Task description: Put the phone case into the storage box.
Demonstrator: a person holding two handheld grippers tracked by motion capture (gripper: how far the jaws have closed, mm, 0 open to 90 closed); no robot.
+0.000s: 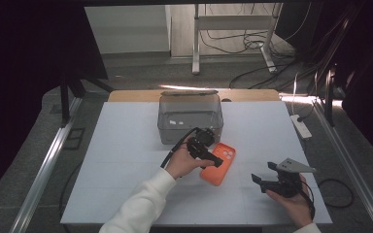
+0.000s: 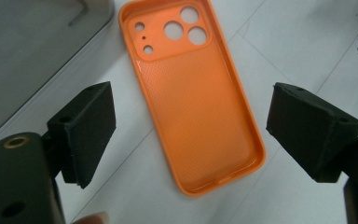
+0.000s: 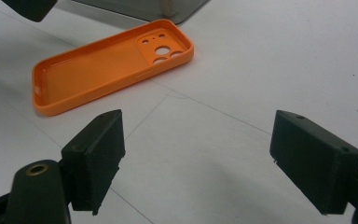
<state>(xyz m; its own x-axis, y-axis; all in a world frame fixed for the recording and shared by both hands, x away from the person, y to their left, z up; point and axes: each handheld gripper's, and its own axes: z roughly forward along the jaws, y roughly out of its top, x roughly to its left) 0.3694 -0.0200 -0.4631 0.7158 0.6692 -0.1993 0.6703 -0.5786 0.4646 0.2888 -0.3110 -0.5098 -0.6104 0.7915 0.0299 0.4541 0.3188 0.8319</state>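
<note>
1. Left gripper view: dotted texture inside the orange phone case (image 2: 193,100), lying hollow side up, flanked by the wide-apart jaws of the left gripper (image 2: 191,135).
2. High view: case (image 1: 218,165) at centre of the white table (image 1: 126,160), long axis diagonal, camera holes toward upper right.
3. Just above it, a clear plastic box (image 1: 190,116).
4. Right gripper (image 1: 264,172), lower right, jaws apart, holding nothing, well clear of the case.

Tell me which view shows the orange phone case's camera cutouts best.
The left gripper view: the orange phone case lies open side up between the open jaws, every cutout distinct. The right gripper view shows it farther off and slanted; in the high view it is small and partly covered by the left gripper.
</note>
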